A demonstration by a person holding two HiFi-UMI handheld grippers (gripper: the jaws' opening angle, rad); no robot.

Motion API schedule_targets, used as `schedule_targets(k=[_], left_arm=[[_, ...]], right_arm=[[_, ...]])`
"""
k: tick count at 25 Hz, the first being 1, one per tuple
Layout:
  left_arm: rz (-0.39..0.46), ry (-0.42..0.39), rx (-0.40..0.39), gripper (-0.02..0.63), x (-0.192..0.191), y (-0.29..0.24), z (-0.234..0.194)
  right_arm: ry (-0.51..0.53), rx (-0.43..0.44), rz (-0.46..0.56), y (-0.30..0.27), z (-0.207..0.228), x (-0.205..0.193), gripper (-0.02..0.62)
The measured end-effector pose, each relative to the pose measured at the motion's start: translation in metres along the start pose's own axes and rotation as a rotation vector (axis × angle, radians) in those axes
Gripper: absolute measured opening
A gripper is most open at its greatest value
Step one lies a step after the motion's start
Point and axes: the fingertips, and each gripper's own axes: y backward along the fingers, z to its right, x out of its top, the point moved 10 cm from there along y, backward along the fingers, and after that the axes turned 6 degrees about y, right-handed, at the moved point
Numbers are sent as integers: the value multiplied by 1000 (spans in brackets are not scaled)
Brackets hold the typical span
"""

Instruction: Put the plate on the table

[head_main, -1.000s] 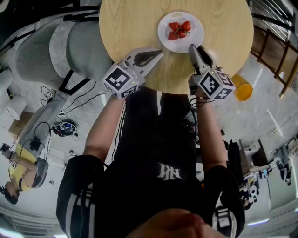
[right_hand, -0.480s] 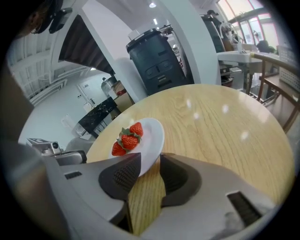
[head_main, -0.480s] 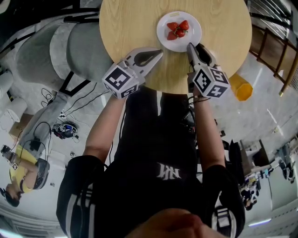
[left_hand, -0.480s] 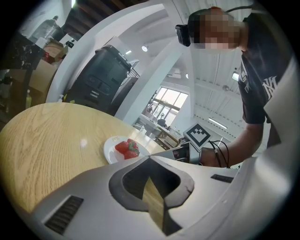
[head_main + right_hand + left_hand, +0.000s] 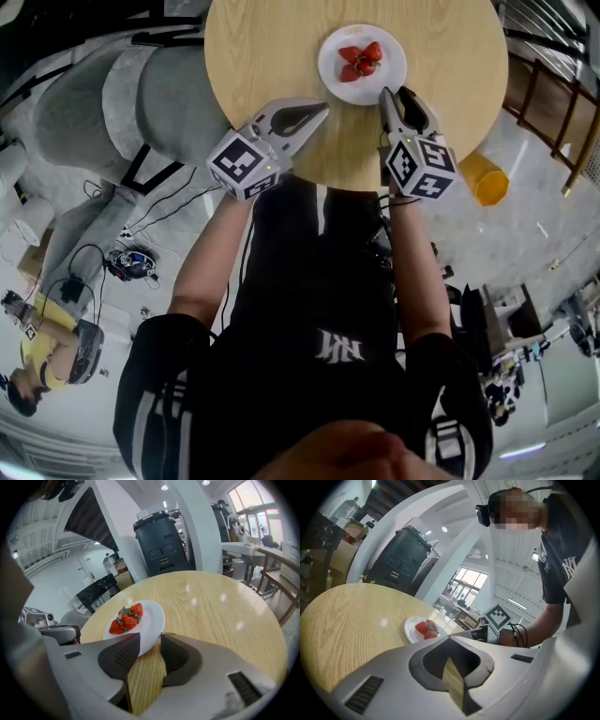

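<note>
On table (image 5: 281,56), plate (image 5: 390,73) with strawberries (image 5: 360,60), grey seat (image 5: 169,94) beside, yellow container (image 5: 488,178)

A small round white plate (image 5: 390,73) lies flat on the round, light-wood table (image 5: 272,47). In the head view it sits close to the tabletop's middle, a little toward the 6 o'clock edge, with bare wood all around it. Red strawberries (image 5: 360,60) with green caps are clustered on its centre, and its rim is bare. In the right gripper view the plate (image 5: 152,620) lies level, its berries toward its 9 o'clock side.
</note>
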Motion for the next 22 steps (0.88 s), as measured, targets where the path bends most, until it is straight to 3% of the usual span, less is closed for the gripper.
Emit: schedule_targets(k=[9, 13, 18, 22], left_arm=[[4, 1, 1, 8, -1, 2, -2], [5, -13, -1, 8, 3, 4, 1], [14, -70, -7, 8, 31, 15, 15], [62, -178, -27, 8, 80, 17, 23]], right_arm=[[-6, 8, 27, 3, 1, 1, 142], [3, 19, 48, 11, -2, 7, 95], [45, 44, 97, 40, -17, 31, 7], [165, 76, 206, 69, -34, 82, 5]])
